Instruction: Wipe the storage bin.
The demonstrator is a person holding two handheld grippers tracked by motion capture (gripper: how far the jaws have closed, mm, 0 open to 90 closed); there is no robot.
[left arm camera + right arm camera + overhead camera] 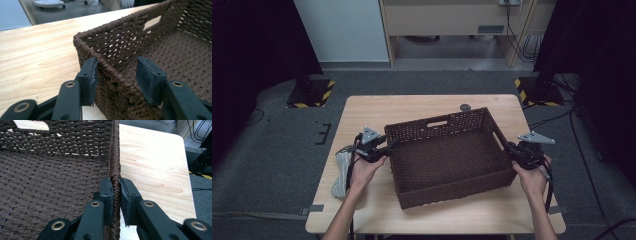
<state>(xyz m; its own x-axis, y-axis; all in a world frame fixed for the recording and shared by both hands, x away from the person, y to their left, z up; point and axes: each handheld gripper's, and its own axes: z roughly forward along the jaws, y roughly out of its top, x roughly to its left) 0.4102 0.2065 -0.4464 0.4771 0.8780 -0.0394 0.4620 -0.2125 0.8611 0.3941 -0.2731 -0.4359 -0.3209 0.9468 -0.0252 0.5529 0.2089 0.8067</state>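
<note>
1. Across the high view, a brown wicker basket (447, 155) sits mid-surface (377, 210), left tongs (384, 148) at its 9 o'clock wall, right tongs (512, 152) at 3 o'clock.
2. Left gripper view: tongs (117, 72) apart, straddling the wall without pinching; lifting now risks tipping the basket (150, 50).
3. Right gripper view: tongs (117, 192) clamped on the basket rim (115, 157).

The high view is dim and soft, with muddy, slightly grainy detail. Its left and right edges fall into near-black. Light comes from above, so the desk (432, 107) glows pale while the basket (447, 155) reads as one dark mass with little shadow beside it. The two gripper views are brighter and sharper — the weave shows clearly, and daylight pricks through its holes. The near black parts at the bottom are a little blurred, and the background beyond the desk goes soft.
</note>
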